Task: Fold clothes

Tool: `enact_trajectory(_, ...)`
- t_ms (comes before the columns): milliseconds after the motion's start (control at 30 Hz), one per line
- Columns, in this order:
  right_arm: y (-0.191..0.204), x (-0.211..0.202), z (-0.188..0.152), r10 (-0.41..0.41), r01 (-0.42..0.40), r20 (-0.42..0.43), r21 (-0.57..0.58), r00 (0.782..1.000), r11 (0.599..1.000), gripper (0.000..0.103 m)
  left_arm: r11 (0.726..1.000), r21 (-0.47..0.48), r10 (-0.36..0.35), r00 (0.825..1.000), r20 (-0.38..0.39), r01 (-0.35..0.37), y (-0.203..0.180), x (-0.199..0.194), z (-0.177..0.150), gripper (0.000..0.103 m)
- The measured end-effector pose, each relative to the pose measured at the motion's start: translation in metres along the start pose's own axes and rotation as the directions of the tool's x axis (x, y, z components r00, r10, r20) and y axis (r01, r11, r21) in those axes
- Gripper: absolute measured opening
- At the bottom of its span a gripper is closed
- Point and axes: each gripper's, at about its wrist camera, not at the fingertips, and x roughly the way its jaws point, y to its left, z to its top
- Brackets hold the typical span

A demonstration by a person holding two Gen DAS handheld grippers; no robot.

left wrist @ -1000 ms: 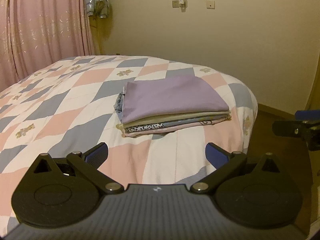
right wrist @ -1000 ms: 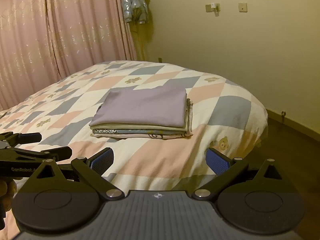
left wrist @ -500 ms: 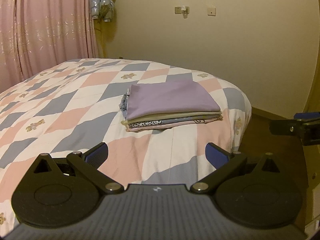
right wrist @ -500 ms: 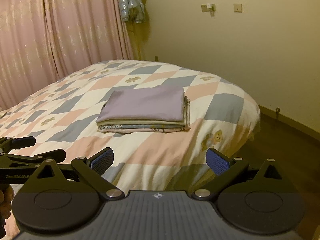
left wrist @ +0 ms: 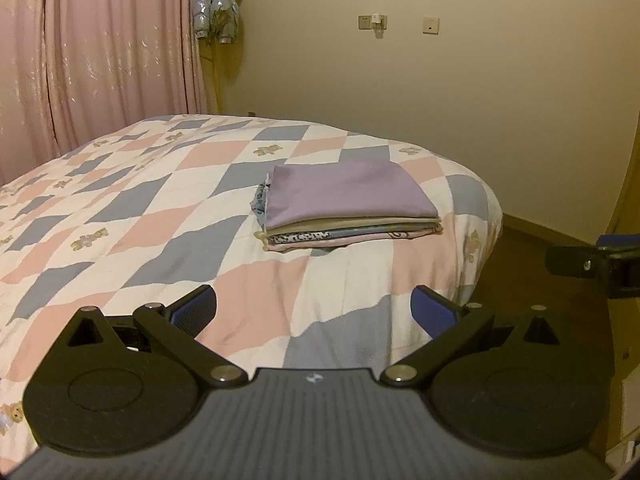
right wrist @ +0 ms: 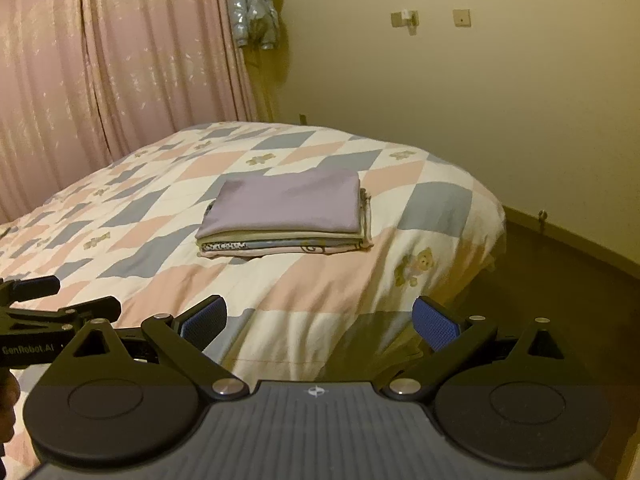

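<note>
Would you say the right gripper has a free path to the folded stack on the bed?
Probably yes: the right gripper is open, and only bare quilt lies between it and the folded stack.

A bed [left wrist: 132, 216] fills the lower part of both views, covered with a quilt [right wrist: 436, 204] of pink, grey-blue and white diamonds dotted with small teddy bears. Behind it hang pink curtains [left wrist: 100, 60], and next to them a pale shiny jacket [right wrist: 253, 20] hangs high in the corner. The cream wall [left wrist: 440, 100] carries two small plates [right wrist: 461, 18]. Dark floor [right wrist: 560, 264] lies to the right of the bed.
</note>
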Motion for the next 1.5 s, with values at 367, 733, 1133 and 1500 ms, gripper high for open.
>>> enact_trajectory(367,0.003,-0.014,-0.001,-0.001,0.001,0.01,-0.003,1.0,1.0,0.103,1.0,0.003,-0.002,1.0,-0.012,0.002,-0.007,-0.008,-0.001,0.102)
enact_trajectory(733,0.001,-0.014,0.0,-0.007,0.007,0.007,0.005,1.0,1.0,0.103,1.0,0.008,0.004,1.0,-0.014,-0.004,-0.011,-0.007,0.002,0.102)
enact_trajectory(1133,0.0,-0.012,0.001,-0.007,0.007,0.002,0.003,1.0,1.0,0.103,1.0,0.003,-0.014,1.0,-0.018,0.014,-0.01,-0.004,0.003,0.102)
enact_trajectory(1500,0.0,-0.01,0.002,-0.006,0.006,-0.002,0.005,1.0,1.0,0.103,1.0,-0.003,-0.021,1.0,-0.02,0.021,-0.01,-0.002,0.003,0.102)
